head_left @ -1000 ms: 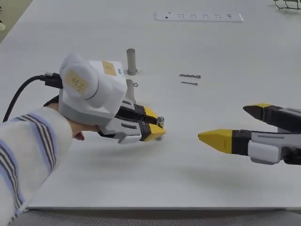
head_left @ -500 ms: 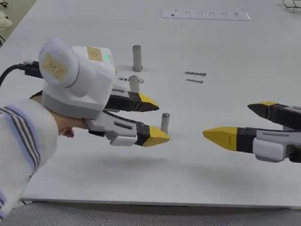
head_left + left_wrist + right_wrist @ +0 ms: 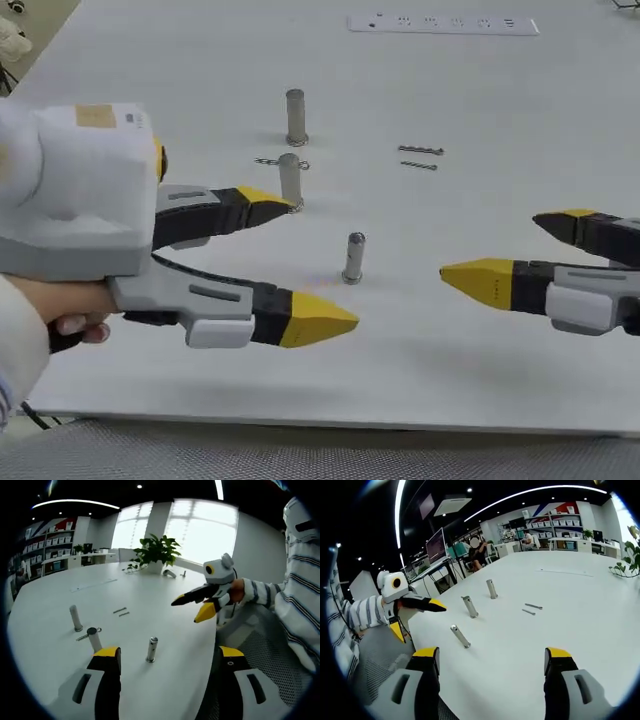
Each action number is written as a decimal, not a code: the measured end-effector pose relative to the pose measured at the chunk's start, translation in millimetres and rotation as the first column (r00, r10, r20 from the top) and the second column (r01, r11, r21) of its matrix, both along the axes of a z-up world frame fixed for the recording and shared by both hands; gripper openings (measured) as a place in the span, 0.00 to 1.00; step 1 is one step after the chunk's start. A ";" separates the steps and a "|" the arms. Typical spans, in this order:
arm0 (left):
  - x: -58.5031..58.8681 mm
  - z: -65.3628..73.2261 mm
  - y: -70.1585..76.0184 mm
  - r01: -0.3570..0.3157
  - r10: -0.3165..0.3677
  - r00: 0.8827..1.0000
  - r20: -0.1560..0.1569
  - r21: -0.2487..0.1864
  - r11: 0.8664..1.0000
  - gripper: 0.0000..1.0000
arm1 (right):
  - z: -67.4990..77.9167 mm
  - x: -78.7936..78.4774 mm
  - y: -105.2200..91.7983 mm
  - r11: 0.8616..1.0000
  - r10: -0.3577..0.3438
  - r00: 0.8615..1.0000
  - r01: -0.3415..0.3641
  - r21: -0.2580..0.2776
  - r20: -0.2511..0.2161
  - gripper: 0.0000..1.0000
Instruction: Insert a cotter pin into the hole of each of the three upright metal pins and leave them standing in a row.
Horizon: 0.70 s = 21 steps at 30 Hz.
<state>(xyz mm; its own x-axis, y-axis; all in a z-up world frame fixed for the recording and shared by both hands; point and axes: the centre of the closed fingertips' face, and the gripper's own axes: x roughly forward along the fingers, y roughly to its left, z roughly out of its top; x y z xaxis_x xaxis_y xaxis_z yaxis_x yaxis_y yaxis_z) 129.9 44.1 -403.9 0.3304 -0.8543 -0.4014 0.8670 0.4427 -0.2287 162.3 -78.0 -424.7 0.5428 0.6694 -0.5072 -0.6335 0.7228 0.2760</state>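
Observation:
Three upright metal pins stand on the white table [image 3: 200, 60]: the near pin [image 3: 353, 258], the middle pin [image 3: 290, 179] with a cotter pin [image 3: 268, 162] through its top, and the far pin [image 3: 295, 117]. Two loose cotter pins [image 3: 420, 151] lie to the right. My left gripper [image 3: 290, 260] is open, held above the table left of the near pin, with nothing between its jaws. My right gripper [image 3: 510, 250] is open at the right, also empty. In the left gripper view the near pin [image 3: 152, 650] stands ahead between the jaws. In the right gripper view the pins [image 3: 460, 636] stand in a row.
A white power strip [image 3: 443, 23] lies at the table's far edge. The table's front edge [image 3: 330, 420] runs close below both grippers. A potted plant [image 3: 156, 555] stands at the far end in the left gripper view.
My left gripper has let go of the near pin, opened and drawn back to the left and upward. The near pin now stands free. The right gripper has hardly moved.

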 end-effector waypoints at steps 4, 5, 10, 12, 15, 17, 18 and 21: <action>9.6 -2.8 8.7 -0.113 0.112 0.994 0.018 0.034 0.993 0.99 | -1.1 2.1 -1.4 1.000 0.005 1.000 -0.005 0.006 -0.011 0.83; 9.8 -2.9 9.1 -0.119 0.119 0.993 0.021 0.036 0.992 0.99 | -1.0 2.5 -1.0 1.000 0.008 1.000 -0.008 0.007 -0.012 0.81; 7.2 0.5 6.3 -0.143 0.143 0.990 0.006 0.014 0.990 0.99 | 2.7 9.0 1.0 0.999 0.033 0.999 -0.033 -0.001 -0.003 0.80; 5.6 -0.8 5.5 -0.145 0.145 0.989 0.009 0.026 0.989 0.99 | 3.9 12.0 1.0 0.999 0.044 0.999 -0.044 -0.007 -0.001 0.78; 3.9 -3.1 5.5 -0.147 0.147 0.989 0.003 0.034 0.988 0.99 | 12.1 21.7 2.4 0.997 0.081 0.995 -0.080 -0.024 0.055 0.71; 1.9 -4.3 3.6 -0.157 0.157 0.988 0.003 0.036 0.987 0.99 | 16.9 26.0 4.0 0.995 0.103 0.993 -0.102 -0.024 0.065 0.65; 1.7 -5.0 3.5 -0.162 0.162 0.987 0.002 0.037 0.986 0.99 | 19.2 28.5 4.8 0.993 0.116 0.991 -0.115 -0.027 0.073 0.63; 1.3 -7.2 6.0 -0.176 0.177 0.984 -0.001 0.039 0.984 0.99 | 22.7 40.0 3.4 0.980 0.183 0.979 -0.173 -0.102 0.095 0.58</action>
<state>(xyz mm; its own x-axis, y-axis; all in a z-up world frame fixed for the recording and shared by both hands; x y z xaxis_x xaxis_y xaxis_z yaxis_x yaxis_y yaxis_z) 131.2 50.0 -411.1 0.4726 -0.7667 -0.4345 0.7735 0.5972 -0.2125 202.3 -74.6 -402.0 0.4720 0.7128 -0.5187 -0.7758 0.6154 0.1397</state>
